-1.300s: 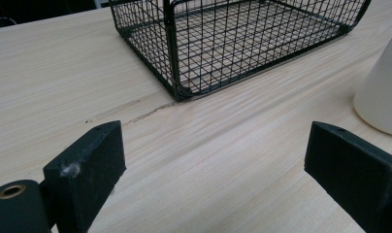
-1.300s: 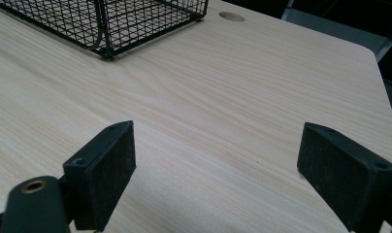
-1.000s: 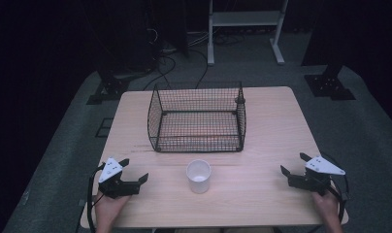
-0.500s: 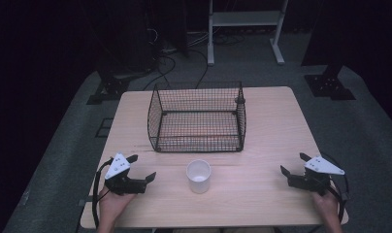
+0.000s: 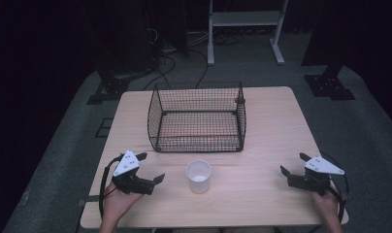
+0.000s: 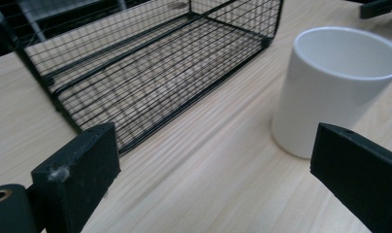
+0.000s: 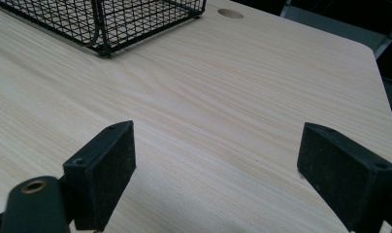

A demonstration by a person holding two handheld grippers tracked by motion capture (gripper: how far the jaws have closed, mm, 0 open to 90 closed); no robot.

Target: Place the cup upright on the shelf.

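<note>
Your left gripper (image 5: 153,167) near the cup (image 5: 198,175)

Both your grippers gape wide and hold nothing; the cup stands upright on the table (image 5: 262,136), before the basket (image 5: 196,119), right gripper (image 5: 292,164) well apart.

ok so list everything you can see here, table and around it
cup: one, white, upright and empty, near table edge, between the grippers
wire basket: one, black, empty, mid-table behind the cup
table: one, light wood
stand: one, white, on the floor beyond the table
cables: several, black, on the floor beyond the table
left gripper: one, black, jaws open, aimed at the cup
right gripper: one, black, jaws open, over bare table
</note>
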